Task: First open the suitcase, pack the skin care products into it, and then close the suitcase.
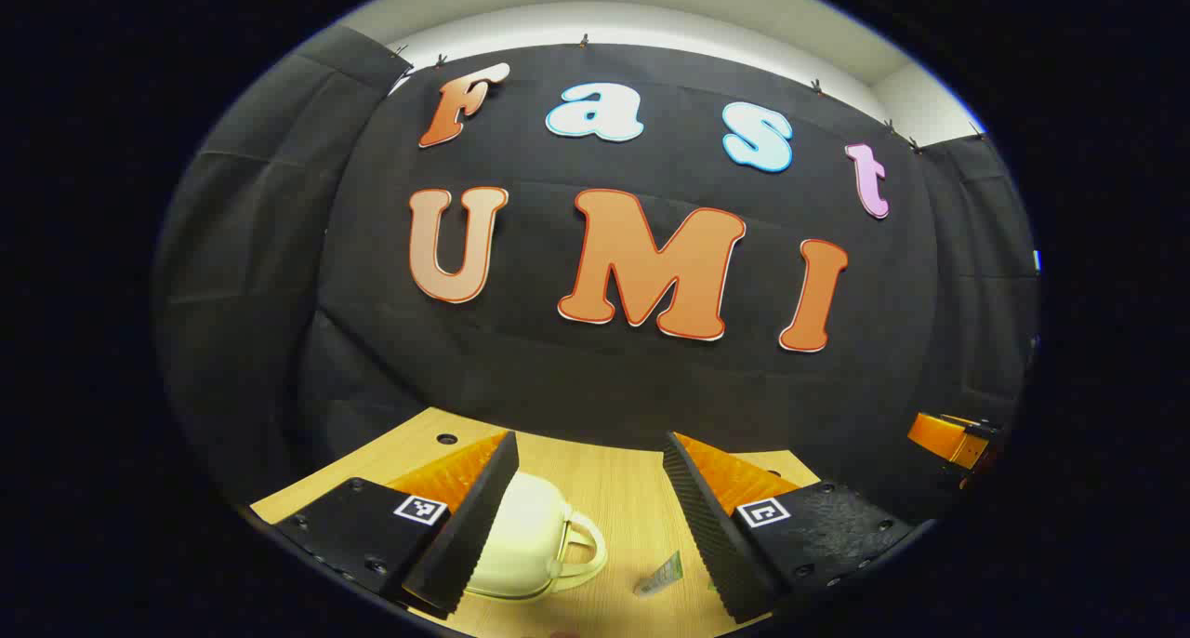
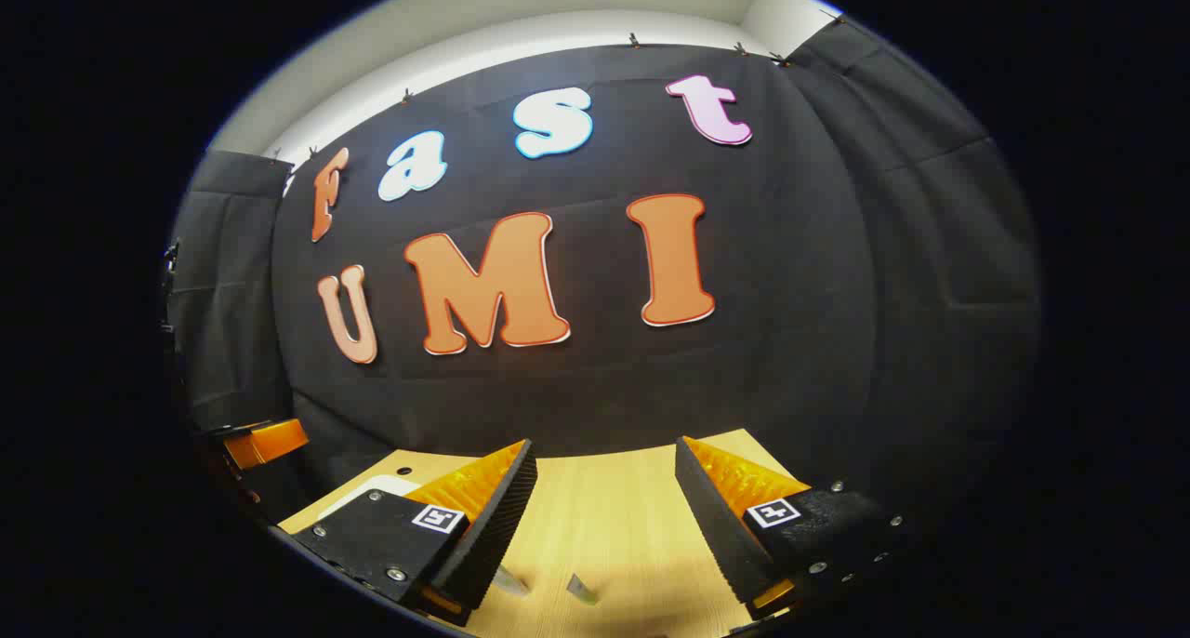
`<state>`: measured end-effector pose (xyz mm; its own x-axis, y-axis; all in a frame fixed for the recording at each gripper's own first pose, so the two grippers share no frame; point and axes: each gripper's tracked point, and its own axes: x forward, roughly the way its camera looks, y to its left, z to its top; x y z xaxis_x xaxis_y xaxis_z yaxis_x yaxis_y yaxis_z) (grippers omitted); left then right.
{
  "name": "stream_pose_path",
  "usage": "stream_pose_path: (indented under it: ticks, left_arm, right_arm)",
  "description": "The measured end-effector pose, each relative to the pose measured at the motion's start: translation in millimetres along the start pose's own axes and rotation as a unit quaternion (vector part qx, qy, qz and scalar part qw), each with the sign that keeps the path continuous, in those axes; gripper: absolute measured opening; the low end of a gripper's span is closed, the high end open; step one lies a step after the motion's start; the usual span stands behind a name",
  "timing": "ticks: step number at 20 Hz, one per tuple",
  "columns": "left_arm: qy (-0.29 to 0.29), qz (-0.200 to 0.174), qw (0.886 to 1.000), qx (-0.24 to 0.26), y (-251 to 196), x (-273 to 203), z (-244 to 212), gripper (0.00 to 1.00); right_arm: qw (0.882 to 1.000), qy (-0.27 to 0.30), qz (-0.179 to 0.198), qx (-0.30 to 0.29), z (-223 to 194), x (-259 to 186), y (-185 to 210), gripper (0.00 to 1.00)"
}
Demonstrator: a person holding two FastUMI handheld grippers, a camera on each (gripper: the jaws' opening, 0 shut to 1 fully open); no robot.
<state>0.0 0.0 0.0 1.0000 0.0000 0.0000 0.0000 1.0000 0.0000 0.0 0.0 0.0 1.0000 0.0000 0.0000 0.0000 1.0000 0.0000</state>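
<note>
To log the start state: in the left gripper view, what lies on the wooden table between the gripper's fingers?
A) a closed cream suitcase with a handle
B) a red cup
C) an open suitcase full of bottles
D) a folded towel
A: the cream suitcase lies closed on the table, handle toward the small tube.

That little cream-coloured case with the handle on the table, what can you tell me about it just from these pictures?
The case is small, cream-white, with rounded corners and a smooth, hard-looking shell. A looped handle of the same colour sticks out on the side facing the middle of the table, with a thin metal-looking bar across it. It looks closed and lies on the pale wooden table. In the left gripper view, the left gripper hangs open above it, one finger covering part of the shell; nothing visibly touches it but the table. A small tube lies apart beside it.
</note>
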Motion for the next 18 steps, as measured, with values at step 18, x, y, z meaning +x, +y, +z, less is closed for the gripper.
stream_pose_path:
  ticks: [18]
  left_arm:
    - [-0.006,-0.028,0.999,0.031,-1,30,9,0.97]
  right_arm:
    - [1.0,0.025,-0.008,-0.012,-13,35,-5,0.95]
